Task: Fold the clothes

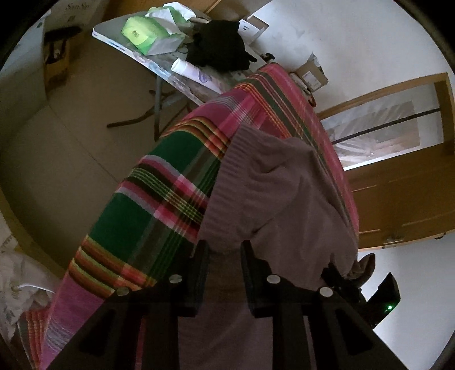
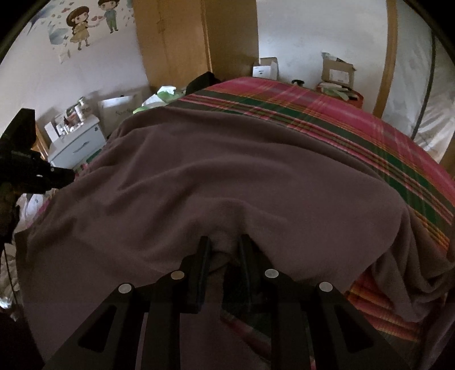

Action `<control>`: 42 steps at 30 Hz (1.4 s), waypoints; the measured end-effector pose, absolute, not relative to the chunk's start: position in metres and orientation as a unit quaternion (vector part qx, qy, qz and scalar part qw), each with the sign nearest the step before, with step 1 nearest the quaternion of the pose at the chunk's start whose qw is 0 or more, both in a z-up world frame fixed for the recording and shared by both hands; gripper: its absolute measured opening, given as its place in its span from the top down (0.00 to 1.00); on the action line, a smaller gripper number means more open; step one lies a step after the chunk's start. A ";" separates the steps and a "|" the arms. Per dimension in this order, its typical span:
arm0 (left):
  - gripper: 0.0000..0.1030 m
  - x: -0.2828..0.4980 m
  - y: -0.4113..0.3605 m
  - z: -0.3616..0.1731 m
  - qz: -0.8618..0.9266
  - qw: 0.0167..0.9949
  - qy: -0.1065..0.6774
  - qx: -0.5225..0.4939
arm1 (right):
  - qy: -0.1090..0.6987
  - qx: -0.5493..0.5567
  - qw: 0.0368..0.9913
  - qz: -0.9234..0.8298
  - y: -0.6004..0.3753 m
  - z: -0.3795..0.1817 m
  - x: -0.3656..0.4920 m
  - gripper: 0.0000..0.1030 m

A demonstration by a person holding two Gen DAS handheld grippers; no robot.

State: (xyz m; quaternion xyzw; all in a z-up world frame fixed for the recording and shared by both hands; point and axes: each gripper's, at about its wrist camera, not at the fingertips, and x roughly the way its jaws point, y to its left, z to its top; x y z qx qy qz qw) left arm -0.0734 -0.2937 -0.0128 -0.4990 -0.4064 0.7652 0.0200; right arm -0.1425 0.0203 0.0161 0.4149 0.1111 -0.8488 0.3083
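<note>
Both claws clamped on the sweater [image 2: 216, 170]: left [image 1: 224, 246], right [image 2: 224, 242], each pinching an edge. Spread over the plaid bed [image 2: 355, 119] (open box [image 2: 338, 68] behind, contents unclear).

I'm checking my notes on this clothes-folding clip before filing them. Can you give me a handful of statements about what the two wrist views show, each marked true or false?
1. The garment being handled is a brown knit sweater. True.
2. It lies on a plain white sheet. False: it lies on a pink and green plaid cover.
3. Each tool has brown fabric between its fingers: the left tool and the right tool. True.
4. The side table holds nothing. False: it carries a green tissue pack and a black cloth, among other things.
5. A cartoon wall sticker of two children shows in the right wrist view. True.
</note>
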 end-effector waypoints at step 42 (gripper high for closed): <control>0.86 -0.061 -0.225 0.016 0.858 -0.045 -0.189 -0.476 | 0.100 0.406 0.277 -0.865 0.012 0.014 -0.135 0.69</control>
